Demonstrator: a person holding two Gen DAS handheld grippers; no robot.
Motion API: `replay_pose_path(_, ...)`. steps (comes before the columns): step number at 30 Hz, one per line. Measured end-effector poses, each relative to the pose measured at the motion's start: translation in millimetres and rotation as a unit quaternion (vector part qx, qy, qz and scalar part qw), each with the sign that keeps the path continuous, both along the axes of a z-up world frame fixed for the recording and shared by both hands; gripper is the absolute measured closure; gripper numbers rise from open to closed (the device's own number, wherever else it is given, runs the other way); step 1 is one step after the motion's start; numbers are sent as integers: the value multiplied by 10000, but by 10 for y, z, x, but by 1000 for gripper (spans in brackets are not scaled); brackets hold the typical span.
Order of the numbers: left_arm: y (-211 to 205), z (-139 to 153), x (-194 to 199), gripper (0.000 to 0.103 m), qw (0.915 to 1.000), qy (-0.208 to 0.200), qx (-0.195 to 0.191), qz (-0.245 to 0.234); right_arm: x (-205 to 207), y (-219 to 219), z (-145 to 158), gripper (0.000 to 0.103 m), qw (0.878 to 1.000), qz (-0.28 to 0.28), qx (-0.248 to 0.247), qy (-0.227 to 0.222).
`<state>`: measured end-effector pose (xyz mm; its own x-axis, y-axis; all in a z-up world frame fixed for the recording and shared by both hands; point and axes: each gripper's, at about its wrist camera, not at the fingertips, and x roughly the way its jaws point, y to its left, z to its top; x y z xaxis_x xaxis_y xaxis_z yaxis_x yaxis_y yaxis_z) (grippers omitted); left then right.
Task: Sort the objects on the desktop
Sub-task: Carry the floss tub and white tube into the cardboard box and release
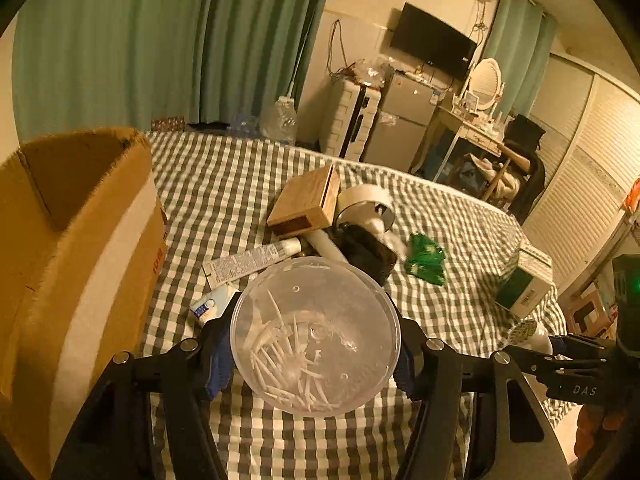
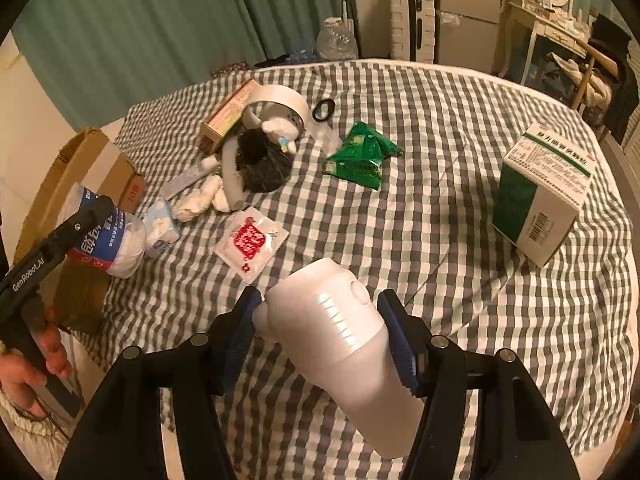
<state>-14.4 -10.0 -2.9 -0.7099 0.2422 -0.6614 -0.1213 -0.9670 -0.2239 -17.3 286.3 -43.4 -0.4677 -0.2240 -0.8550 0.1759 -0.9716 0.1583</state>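
Both our grippers are loaded above the checked bed [image 2: 440, 208]: our left gripper [image 1: 316, 344] pinches a clear tub of cotton swabs [image 1: 315, 336] beside the cardboard box [image 1: 76, 248], our right gripper [image 2: 320, 328] clamps a white bottle [image 2: 340, 344].

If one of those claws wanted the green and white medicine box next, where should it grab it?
Probably across the two broad faces of the medicine box, coming down from above. It stands upright and alone on the checked cloth, so its narrow top gives flat, parallel sides. Both grippers are full now: the right gripper holds a white bottle.
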Motion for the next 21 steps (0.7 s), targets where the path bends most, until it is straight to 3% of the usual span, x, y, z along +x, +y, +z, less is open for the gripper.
replay_pose_path(10,-206,456,241,38,9986,475,-54,244,214,-495,542,43,9969,326,279,660)
replay_pose_path(21,-864,1094,430,38,9916,978,77,847,176,-1382,1042,43,9888,1012,-56,1099)
